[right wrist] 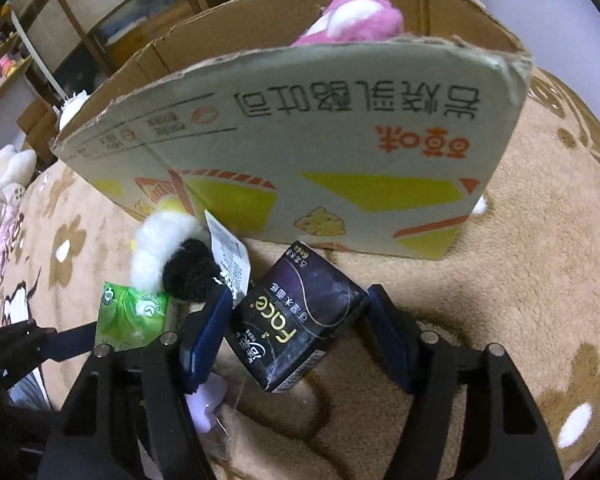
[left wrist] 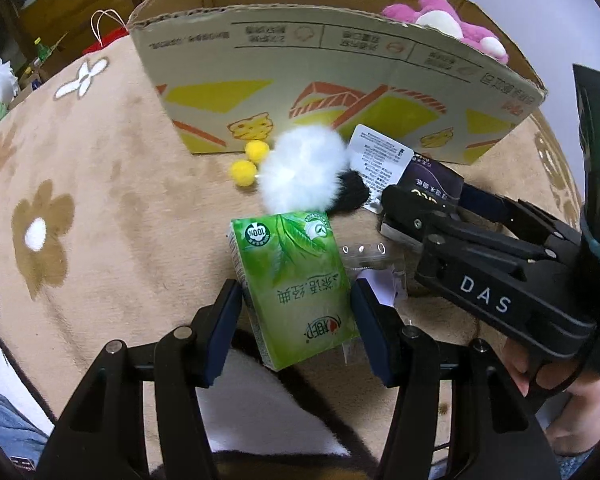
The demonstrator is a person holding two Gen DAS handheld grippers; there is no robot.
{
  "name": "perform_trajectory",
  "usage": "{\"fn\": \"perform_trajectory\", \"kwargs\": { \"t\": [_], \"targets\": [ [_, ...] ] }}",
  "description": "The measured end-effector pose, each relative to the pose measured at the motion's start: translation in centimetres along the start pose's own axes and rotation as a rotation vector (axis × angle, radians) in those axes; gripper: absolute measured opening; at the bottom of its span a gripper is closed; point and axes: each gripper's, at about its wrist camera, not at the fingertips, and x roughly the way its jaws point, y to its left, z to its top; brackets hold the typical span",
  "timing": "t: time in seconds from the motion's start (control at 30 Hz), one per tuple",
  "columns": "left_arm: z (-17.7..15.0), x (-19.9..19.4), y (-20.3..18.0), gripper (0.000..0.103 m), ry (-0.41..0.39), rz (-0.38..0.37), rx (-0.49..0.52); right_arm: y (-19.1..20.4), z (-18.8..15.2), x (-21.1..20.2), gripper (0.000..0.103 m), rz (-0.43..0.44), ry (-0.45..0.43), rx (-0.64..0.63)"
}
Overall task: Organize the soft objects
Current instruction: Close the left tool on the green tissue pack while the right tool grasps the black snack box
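**Both grippers set about tissue packs; lift into box pending**

Surface: a tan plush blanket with brown flower pattern (left wrist: 80,184); whether a bed or a counter lies beneath cannot be told.

Left: the left gripper (left wrist: 296,312) points steeply down, its fingers (left wrist: 224,320) astride the green plastic-wrapped tissue pack (left wrist: 296,280). The left pad appears to touch the pack's edge; a narrow gap shows at the right pad, so a firm grasp cannot be confirmed.

Centre, just beyond the green pack: a white fluffy pom-pom (left wrist: 304,168) joined to a black fluffy pom-pom (left wrist: 348,196) with a white paper tag (left wrist: 380,160), and small yellow pom-pom balls (left wrist: 250,162).

Right: the right gripper (right wrist: 300,328) brackets the dark purple plastic-wrapped tissue pack (right wrist: 296,328). Its left finger is against the pack; the right finger stands just clear. Not yet clenched.

Far: the open printed cardboard box (left wrist: 340,80), already holding a pink-and-white plush toy (left wrist: 452,24).

Judgement: the pick-up step is in hand. Next, each gripper must close firmly, lift clear of the box's near wall, and release inside.

Count: tissue packs two; yellow balls two; fluffy pom-poms two; box one; plush toy one.
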Motion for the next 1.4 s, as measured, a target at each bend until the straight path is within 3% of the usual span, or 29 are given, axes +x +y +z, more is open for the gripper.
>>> {"fn": "perform_trajectory", "kwargs": {
  "t": [0.17,0.63,0.73,0.8,1.0,1.4],
  "targets": [
    [0.1,0.1,0.4,0.055,0.002,0.006,-0.012,0.2,-0.1,-0.2,0.071,-0.012,0.007,0.006],
    [-0.1,0.9,0.2,0.053,0.009,0.018,-0.004,1.8,0.1,0.7,0.08,-0.058,-0.003,-0.003],
    [-0.3,0.9,0.0,0.053,0.007,0.018,-0.005,1.9,-0.2,0.6,0.073,-0.074,-0.001,-0.012],
    [-0.3,0.7,0.0,0.052,0.008,0.014,-0.014,1.9,-0.3,0.4,0.062,-0.097,0.001,-0.02],
    [-0.6,0.3,0.6,0.049,-0.006,0.013,-0.029,1.7,-0.9,-0.3,0.05,-0.106,-0.009,-0.028],
    [-1.5,-1.9,0.7,0.042,-0.075,-0.003,-0.018,0.6,-1.4,-3.5,0.041,-0.061,-0.077,-0.002]
  ]
}}
